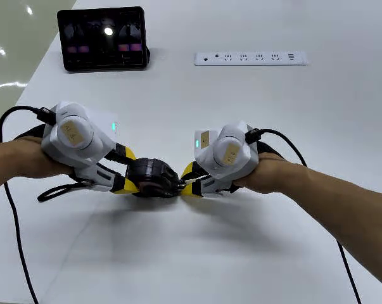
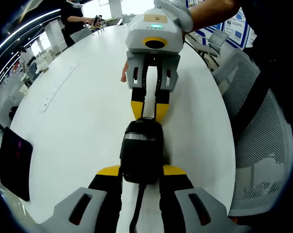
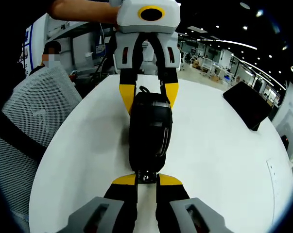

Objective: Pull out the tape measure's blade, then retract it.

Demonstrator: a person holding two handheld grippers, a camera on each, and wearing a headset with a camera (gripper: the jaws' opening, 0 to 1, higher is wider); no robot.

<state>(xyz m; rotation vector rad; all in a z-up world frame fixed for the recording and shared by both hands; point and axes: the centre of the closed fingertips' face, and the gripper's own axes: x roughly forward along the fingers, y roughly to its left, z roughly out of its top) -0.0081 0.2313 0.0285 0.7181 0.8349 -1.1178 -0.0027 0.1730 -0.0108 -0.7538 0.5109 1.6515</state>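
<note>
Both hands low over the desk (image 1: 254,101), facing each other. Left hand-held gripper (image 1: 128,170) clamps the tape measure (image 1: 151,177) body between its jaws. Right hand-held gripper (image 1: 188,180), nearly closed, pinches the blade tip (image 3: 146,177).

Both forearms lie low over the surface (image 1: 254,101). The left hand (image 1: 27,158) holds the left claw (image 1: 131,171), its jaws clamped on the tape measure (image 1: 154,176). Facing it tip to tip, the right hand (image 1: 267,174) holds the right claw (image 1: 187,180), its jaws pinched narrowly at the tape measure's front.
</note>
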